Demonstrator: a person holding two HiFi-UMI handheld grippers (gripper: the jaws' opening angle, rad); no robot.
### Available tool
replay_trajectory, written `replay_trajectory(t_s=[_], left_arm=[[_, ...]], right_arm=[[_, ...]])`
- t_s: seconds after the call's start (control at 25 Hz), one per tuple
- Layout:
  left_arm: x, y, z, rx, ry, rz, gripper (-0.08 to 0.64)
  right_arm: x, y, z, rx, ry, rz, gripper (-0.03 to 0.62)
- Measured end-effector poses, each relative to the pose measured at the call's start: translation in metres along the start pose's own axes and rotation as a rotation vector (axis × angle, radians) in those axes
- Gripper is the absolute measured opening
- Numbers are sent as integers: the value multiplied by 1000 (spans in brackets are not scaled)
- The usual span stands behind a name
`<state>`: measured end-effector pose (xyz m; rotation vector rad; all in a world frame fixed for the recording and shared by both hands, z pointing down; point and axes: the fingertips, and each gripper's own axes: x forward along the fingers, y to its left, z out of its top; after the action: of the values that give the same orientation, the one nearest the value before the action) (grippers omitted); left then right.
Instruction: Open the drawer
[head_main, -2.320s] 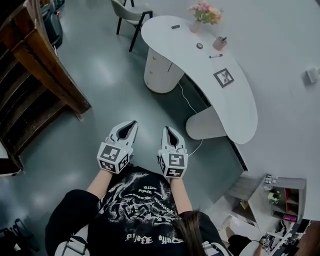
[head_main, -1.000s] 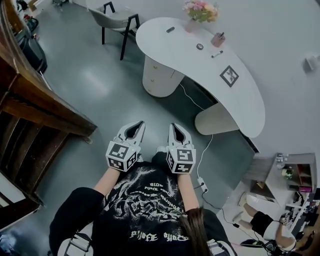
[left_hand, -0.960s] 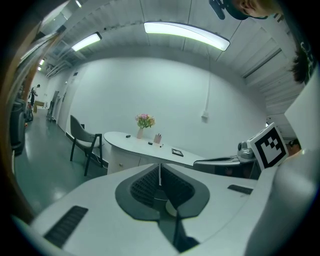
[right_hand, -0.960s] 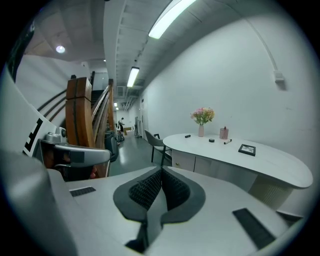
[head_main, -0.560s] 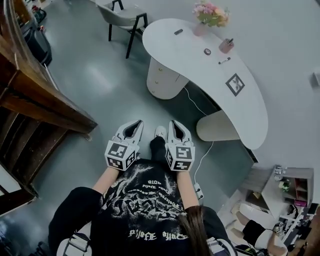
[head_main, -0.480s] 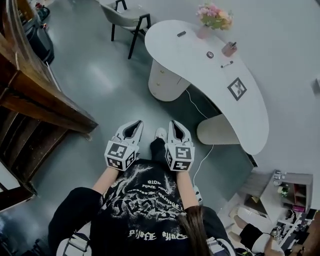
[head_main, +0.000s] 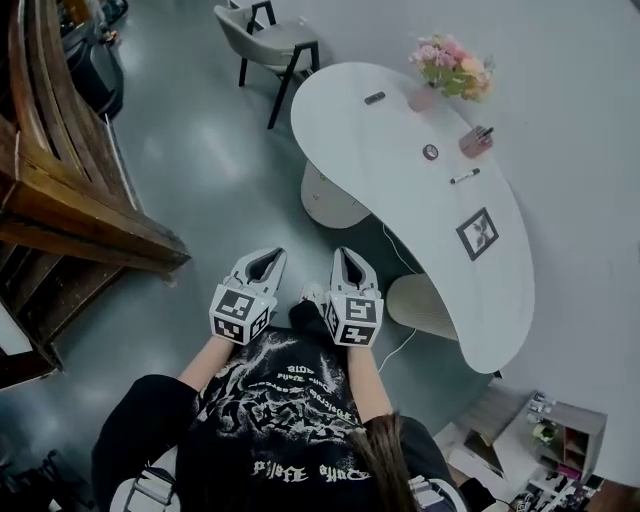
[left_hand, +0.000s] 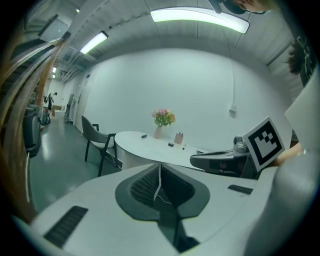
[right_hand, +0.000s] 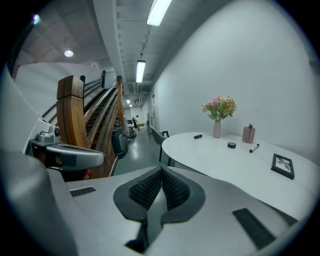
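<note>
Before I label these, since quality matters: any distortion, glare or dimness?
Head view: dim, with a pale sheen on the floor. Left gripper view: fisheye bending, dark corners, ceiling light blown out. Right gripper view: same fisheye and dark corners.

**Desk ahead and right, stairs left**

The left gripper (head_main: 268, 256) and right gripper (head_main: 345, 255) sit side by side. Ahead and to their right runs a desk (head_main: 400, 200), with a cabinet (head_main: 325, 200) under it. Flowers (head_main: 446, 62) stand on its far end, a cup (head_main: 476, 141) and pen (head_main: 464, 176) nearer. A chair (head_main: 270, 35) stands beyond the desk. Stairs (head_main: 70, 200) lie left of the left gripper.
</note>
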<state>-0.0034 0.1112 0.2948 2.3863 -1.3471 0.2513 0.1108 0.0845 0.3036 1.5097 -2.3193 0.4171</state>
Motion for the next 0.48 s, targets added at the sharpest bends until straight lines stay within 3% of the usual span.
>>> replay_trajectory(t_s=[0.48], left_arm=[[109,9,32,-38,6,87,31]], right_arm=[[86,-78,34,-52,30,111,25]])
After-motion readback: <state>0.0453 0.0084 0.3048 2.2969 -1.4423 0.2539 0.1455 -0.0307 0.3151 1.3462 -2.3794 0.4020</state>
